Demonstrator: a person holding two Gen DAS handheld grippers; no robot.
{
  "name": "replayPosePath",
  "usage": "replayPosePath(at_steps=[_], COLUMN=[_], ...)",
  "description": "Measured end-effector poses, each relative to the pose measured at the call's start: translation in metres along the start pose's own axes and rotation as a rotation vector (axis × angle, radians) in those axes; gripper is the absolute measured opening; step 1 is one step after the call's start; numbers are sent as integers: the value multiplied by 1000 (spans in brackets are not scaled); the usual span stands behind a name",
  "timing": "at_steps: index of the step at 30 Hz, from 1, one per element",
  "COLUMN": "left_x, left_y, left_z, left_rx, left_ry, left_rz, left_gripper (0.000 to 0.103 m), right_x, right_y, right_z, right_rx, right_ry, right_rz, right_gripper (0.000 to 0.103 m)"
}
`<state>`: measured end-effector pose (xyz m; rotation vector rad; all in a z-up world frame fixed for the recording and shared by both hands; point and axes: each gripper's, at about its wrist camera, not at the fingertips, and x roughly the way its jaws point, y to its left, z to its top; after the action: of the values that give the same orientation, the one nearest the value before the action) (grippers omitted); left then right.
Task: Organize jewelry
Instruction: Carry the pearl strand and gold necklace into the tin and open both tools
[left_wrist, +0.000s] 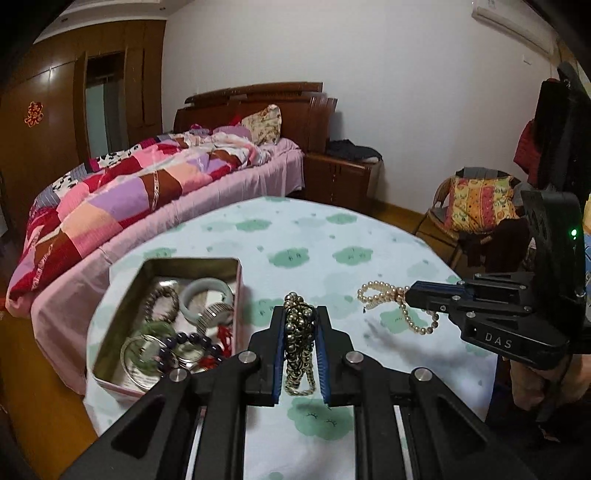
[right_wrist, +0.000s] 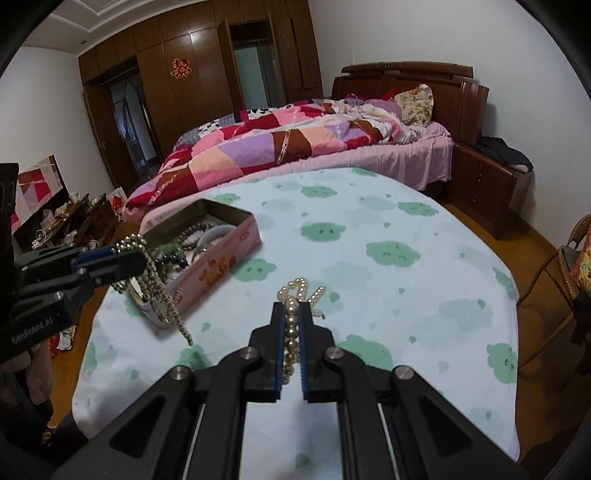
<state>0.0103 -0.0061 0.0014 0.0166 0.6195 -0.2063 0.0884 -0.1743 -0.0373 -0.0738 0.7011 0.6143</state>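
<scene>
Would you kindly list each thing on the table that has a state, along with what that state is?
Left hand-held gripper: shut on the gold bead necklace, lifted off the table.
Right hand-held gripper: shut on the pearl necklace, loops dangling.
Tin box: open, no lid on, bracelets inside.
Table: covered by a cloud-print cloth.
</scene>
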Motion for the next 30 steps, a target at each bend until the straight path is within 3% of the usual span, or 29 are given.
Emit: replayPosePath(at_steps=[8,15,30], left_x=[-32,-38,-10], left_y=[31,65,97], left_z=[26,30,16], left_rx=[10,-31,-76], left_ry=[-79,-102,-61], left_rz=[64,128,168], left_gripper=[14,14,14], right_x=[-4,-4,28], right_y=[20,39,88], right_z=[21,43,72], right_rx=[-35,-75,-162], right_ry=[-41,-79,-93], right_rz=[27,56,124], right_gripper=[9,9,9])
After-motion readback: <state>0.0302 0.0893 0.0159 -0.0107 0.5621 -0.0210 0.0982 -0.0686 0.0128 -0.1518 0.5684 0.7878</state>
